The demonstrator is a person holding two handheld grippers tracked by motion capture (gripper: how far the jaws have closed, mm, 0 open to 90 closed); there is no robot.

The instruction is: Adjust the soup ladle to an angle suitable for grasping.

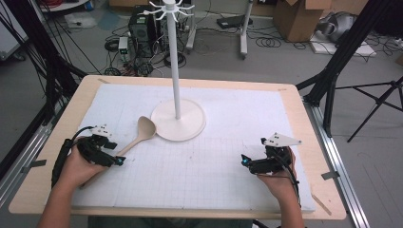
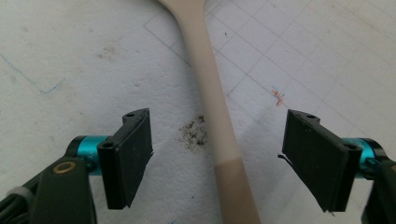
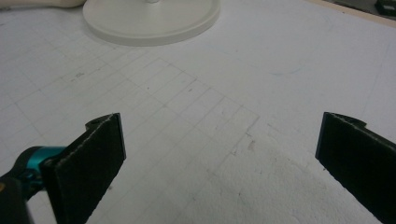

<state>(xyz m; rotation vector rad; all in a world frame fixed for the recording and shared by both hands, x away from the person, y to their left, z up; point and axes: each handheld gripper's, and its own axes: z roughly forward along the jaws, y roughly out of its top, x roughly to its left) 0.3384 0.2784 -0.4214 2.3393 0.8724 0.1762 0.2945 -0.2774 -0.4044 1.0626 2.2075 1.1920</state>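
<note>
The wooden spoon point(image 2: 219, 135) lies near the left edge of the tabletop point(image 1: 294, 102), light, stiff and smooth, its handle between the wide-open, empty left tongs point(image 2: 217, 158), best gripped mid-handle; the right tongs point(image 3: 219, 163) are open too.

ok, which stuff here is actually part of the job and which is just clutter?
In the job:
spoon, lying between the open left gripper jaws
stand with hooks
right gripper, open, holding nothing

Lying about:
cardboard box
computer case
floor cables
</note>
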